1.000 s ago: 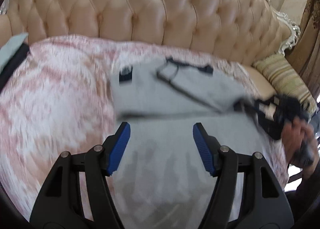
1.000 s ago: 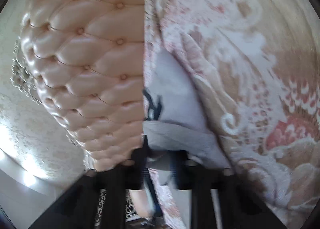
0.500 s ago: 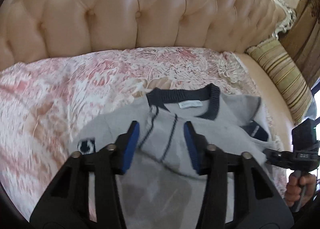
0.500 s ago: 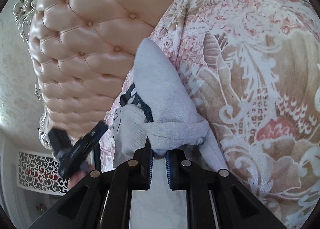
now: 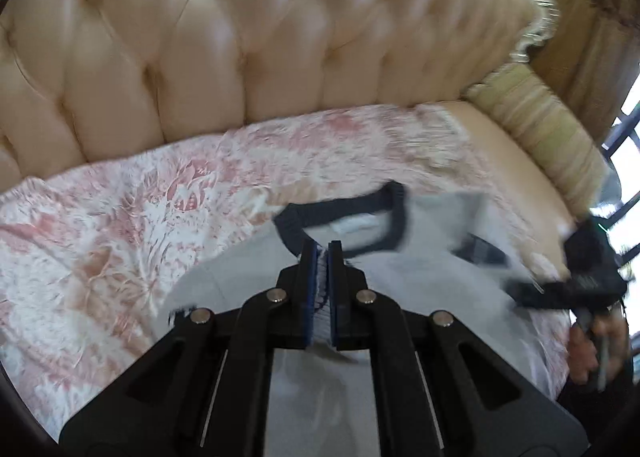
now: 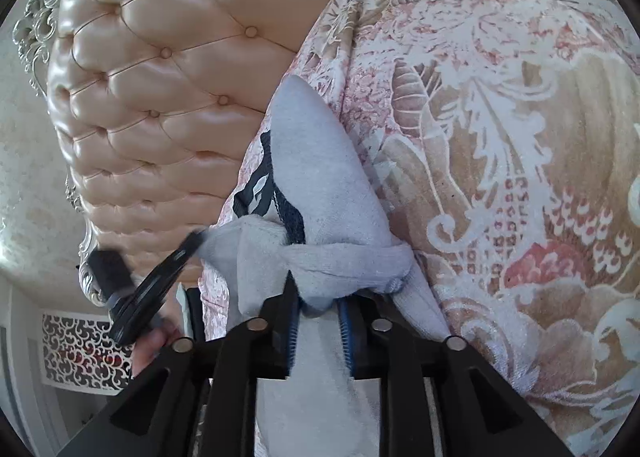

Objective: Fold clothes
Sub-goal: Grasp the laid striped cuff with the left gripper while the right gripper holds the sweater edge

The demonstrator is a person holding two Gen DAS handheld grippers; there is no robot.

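In the left wrist view, the left gripper [image 5: 323,253] has its blue pads pressed nearly together, pinching a ridge of grey fabric just below the dark blue collar [image 5: 344,217] of a grey sweater [image 5: 420,289]. The sweater lies on a pink-and-white patterned cover [image 5: 120,225] spread over the seat of a sofa, with the collar toward the far side and a white label showing inside the neck. Behind it rises the tufted cream backrest [image 5: 240,49]. A striped cushion [image 5: 548,137] sits at the far right end of the seat. At the right edge, blurred, the right gripper [image 5: 568,289] reaches onto the sweater's side, with a hand [image 5: 592,349] below it on the handle.

In the right wrist view, the right gripper [image 6: 318,311] is clamped on a bunched fold of the sweater [image 6: 320,185] — the cloth wraps across the fingertips in a thick twisted roll. The rest of the garment stretches away from the gripper along the patterned cover [image 6: 500,117], a strip of the dark collar [image 6: 292,217] showing on its left side. The backrest [image 6: 160,77] fills the upper left. At the lower left, blurred, the left gripper [image 6: 160,277] meets the sweater's edge, a hand [image 6: 152,345] beneath it.
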